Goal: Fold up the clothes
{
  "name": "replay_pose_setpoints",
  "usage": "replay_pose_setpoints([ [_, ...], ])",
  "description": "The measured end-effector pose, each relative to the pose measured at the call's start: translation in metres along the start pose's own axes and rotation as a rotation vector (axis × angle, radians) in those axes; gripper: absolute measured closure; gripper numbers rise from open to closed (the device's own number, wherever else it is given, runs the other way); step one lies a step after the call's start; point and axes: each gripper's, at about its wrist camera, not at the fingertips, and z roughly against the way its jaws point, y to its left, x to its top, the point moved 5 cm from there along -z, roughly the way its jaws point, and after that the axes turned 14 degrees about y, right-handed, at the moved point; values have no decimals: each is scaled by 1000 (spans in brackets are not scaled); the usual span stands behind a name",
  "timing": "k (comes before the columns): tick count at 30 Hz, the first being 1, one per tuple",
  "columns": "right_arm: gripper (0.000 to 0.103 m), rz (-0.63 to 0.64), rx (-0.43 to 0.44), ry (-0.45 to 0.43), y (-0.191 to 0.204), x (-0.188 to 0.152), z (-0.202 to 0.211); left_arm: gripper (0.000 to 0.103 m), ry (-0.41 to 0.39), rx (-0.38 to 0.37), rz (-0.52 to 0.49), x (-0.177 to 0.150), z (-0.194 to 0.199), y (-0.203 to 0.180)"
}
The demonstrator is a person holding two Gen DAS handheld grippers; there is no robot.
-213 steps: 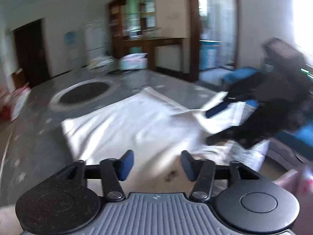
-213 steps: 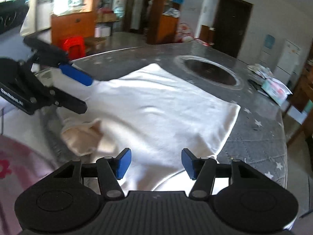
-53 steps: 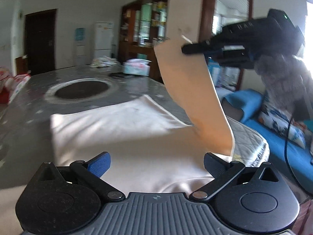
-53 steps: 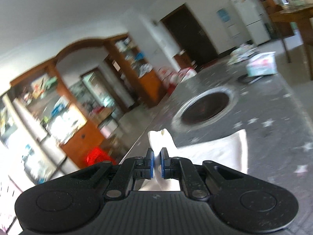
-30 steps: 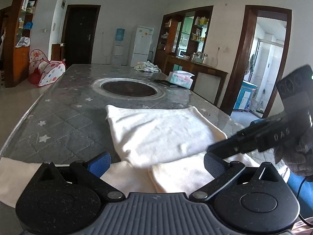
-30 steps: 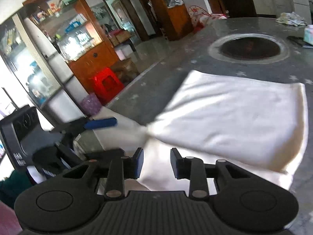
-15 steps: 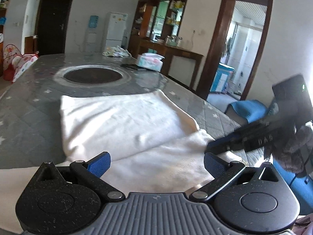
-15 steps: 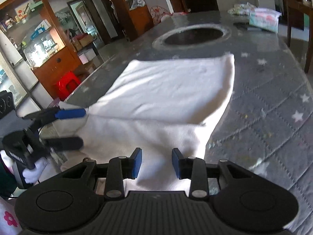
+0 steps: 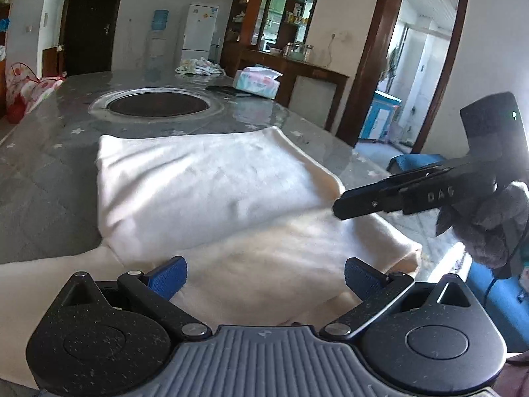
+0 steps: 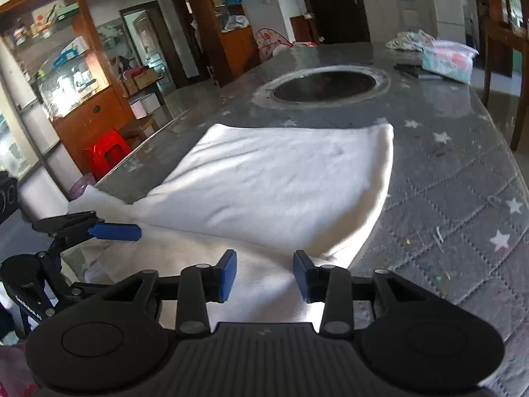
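Observation:
A cream garment (image 9: 205, 185) lies on the grey starred table (image 9: 39, 172), its far part folded flat and its near part spread toward me. It also shows in the right wrist view (image 10: 274, 178). My left gripper (image 9: 264, 273) is wide open and empty over the near cloth. My right gripper (image 10: 264, 273) is open and empty over the garment's near right edge. In the left wrist view the right gripper (image 9: 340, 206) reaches in from the right, its tip at the fold's corner. In the right wrist view the left gripper (image 10: 109, 231) sits at the left by the sleeve.
A round dark recess (image 9: 157, 106) sits mid-table. A tissue pack (image 9: 258, 81) and crumpled cloth (image 9: 196, 66) lie at the far end. A red stool (image 10: 107, 152) and cabinets (image 10: 82, 99) stand left of the table. A blue seat (image 9: 496, 294) is to the right.
The right gripper let go of the lifted flap, which now lies folded on the garment. Both grippers have drawn back toward the near edge, and the right gripper's jaws have opened wider.

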Motion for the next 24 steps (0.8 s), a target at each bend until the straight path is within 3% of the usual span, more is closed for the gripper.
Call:
replay_pose_setpoints([
  [5, 55, 77, -27, 33, 14, -6, -10, 0, -17, 6, 54, -5, 10, 11],
  [11, 53, 148, -55, 18, 30, -1, -9, 0, -76, 92, 174, -13, 40, 47],
  [17, 52, 223, -18, 5, 61, 11, -20, 0, -122, 240, 325, -26, 65, 95],
  [24, 51, 308, 21, 37, 94, 15, -45, 0, -197, 483, 487, -48, 97, 146],
])
